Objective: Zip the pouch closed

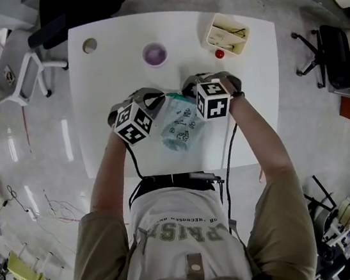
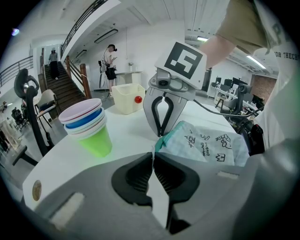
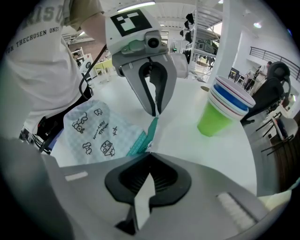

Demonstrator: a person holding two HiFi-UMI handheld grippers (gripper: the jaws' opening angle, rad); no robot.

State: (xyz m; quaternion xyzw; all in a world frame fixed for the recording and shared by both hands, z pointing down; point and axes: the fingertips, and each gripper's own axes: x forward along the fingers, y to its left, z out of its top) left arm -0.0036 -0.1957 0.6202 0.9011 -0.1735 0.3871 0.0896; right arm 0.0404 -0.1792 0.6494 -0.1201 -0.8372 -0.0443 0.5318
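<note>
A pale checked pouch [image 1: 179,126] with black doodles and a teal zip edge lies mid-table, between the two grippers. My left gripper [image 1: 158,101] is shut on one end of the teal edge; in the left gripper view that teal corner [image 2: 160,141] runs into its closed tips [image 2: 153,156]. My right gripper [image 1: 186,95] is shut on the other end, and the teal strip [image 3: 146,135] leads straight into its tips [image 3: 149,153]. Each gripper view shows the opposite gripper pinching the far end, the right gripper [image 2: 161,133] and the left gripper [image 3: 153,114]. The pouch body [image 2: 206,143] [image 3: 93,131] rests on the table.
A stack of cups [image 1: 155,55] [image 2: 89,124] [image 3: 229,110], green at the bottom, stands behind the pouch. A white bin [image 1: 227,35] [image 2: 126,97] with a red ball [image 1: 219,53] beside it sits at the back right. Office chairs surround the white table [image 1: 94,115].
</note>
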